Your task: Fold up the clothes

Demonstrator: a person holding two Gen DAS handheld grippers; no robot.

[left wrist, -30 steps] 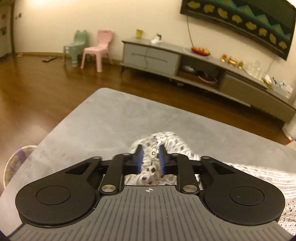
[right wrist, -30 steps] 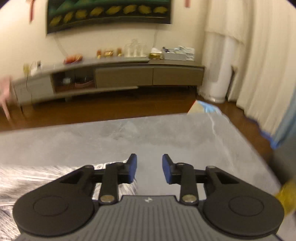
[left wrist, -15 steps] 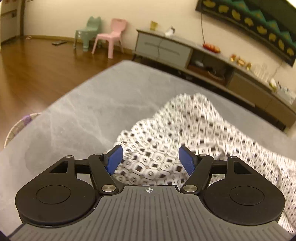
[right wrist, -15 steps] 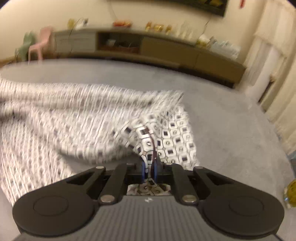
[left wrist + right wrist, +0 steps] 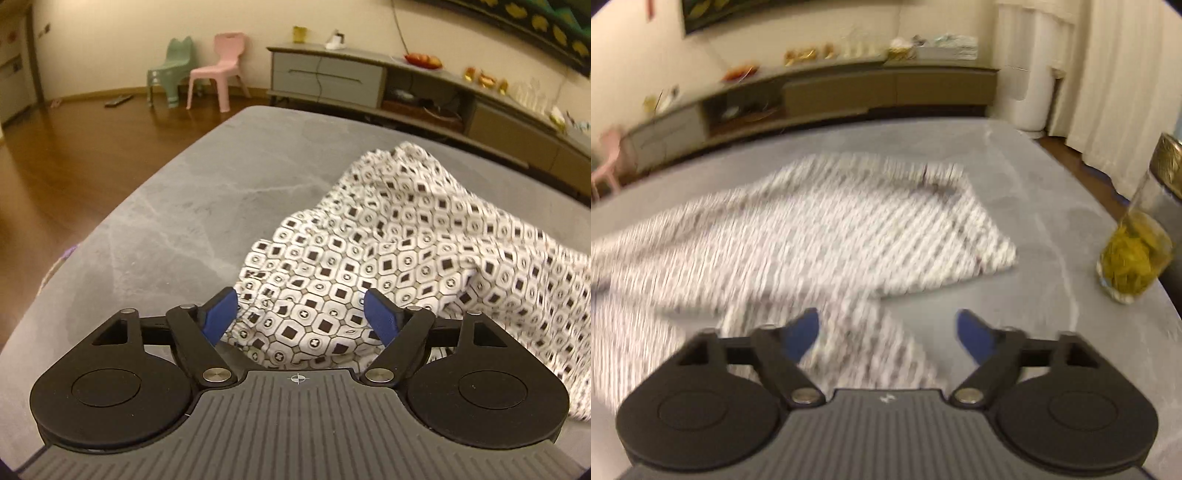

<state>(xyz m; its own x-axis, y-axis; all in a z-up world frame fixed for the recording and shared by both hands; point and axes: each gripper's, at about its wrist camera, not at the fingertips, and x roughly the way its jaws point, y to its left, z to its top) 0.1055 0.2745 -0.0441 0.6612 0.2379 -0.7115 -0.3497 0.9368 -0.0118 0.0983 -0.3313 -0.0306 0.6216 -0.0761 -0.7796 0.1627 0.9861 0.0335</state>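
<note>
A white garment with a black square-and-ring print (image 5: 399,251) lies rumpled on the grey table (image 5: 207,206). My left gripper (image 5: 301,317) is open, its blue pads on either side of the garment's near edge, holding nothing. In the right wrist view the same garment (image 5: 812,236) lies spread across the table, blurred by motion. My right gripper (image 5: 886,332) is open and empty just above the garment's near right part.
A glass of yellow-green tea (image 5: 1132,258) stands near the table's right edge, with a dark container (image 5: 1167,173) behind it. A long sideboard (image 5: 406,85) and two small chairs (image 5: 218,70) stand across the wooden floor.
The right gripper was shut on the garment half a second ago and has opened and let it go. The left gripper opened earlier and stays open. The garment has settled on the table.
</note>
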